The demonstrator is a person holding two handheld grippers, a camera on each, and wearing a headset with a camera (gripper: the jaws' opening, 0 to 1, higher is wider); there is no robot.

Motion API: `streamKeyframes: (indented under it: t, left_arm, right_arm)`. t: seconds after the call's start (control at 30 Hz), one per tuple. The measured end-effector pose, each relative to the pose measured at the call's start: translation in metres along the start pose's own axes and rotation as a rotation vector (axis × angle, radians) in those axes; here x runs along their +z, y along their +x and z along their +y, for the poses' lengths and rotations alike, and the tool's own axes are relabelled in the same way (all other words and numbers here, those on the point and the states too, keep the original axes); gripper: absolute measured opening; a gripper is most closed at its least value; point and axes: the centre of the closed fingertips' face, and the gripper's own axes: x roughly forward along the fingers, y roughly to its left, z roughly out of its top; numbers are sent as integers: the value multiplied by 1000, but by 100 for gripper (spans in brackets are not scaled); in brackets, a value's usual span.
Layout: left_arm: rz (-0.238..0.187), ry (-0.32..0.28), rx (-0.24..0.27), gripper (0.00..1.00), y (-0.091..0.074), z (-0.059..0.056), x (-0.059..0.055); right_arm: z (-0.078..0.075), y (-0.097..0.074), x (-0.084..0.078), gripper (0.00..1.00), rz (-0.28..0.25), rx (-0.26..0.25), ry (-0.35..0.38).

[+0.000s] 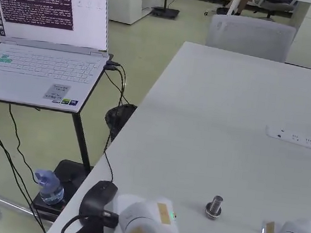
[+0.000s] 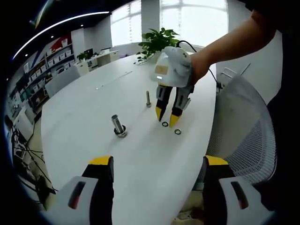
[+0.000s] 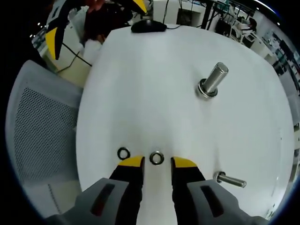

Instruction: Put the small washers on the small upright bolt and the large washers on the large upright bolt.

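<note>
Washer [image 3: 156, 157] flat on the table [image 3: 154, 93], framed by the right gripper [image 3: 157, 162] but not yet held.
Head view: the large bolt [image 1: 214, 206] stands free and upright near the table's front edge, so a careless sweep could topple it. Left gripper view: the left gripper [image 2: 158, 161] hangs back, jaws spread wide on nothing, while the right one points tips-down at two washers, the small bolt [image 2: 148, 99] just beyond. Right gripper view: jaws parted either side of the washer, pinching nothing; a second washer [image 3: 123, 153] lies just beside one tip. Thin and flat, the target may skid away as the jaws close, or a tip may nudge its neighbour.
</note>
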Motion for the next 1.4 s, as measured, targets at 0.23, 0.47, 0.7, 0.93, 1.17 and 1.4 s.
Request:
streamKeyframes:
  t: [0.23,0.47,0.7,0.93,1.17,1.4]
  left_arm:
    - [-7,-2,1,77,1,2,2]
    - [-8,-4,1,76,1,2,2]
    - [-8,-8,1,75,1,0,0]
    - [-12,-15,3,74,1,-1,-1]
    - [-15,-12,6,74,1,-2,2]
    - [-11,-9,8,74,1,-3,2]
  right_arm:
    - [-1,1,0,19,38,-2,-21]
    - [2,2,0,17,90,0,-56]
    - [2,2,0,15,89,-1,-55]
    - [4,2,0,13,99,-4,-45]
    - [4,2,0,13,73,-7,14]
    - [3,-4,-5,13,68,-7,37]
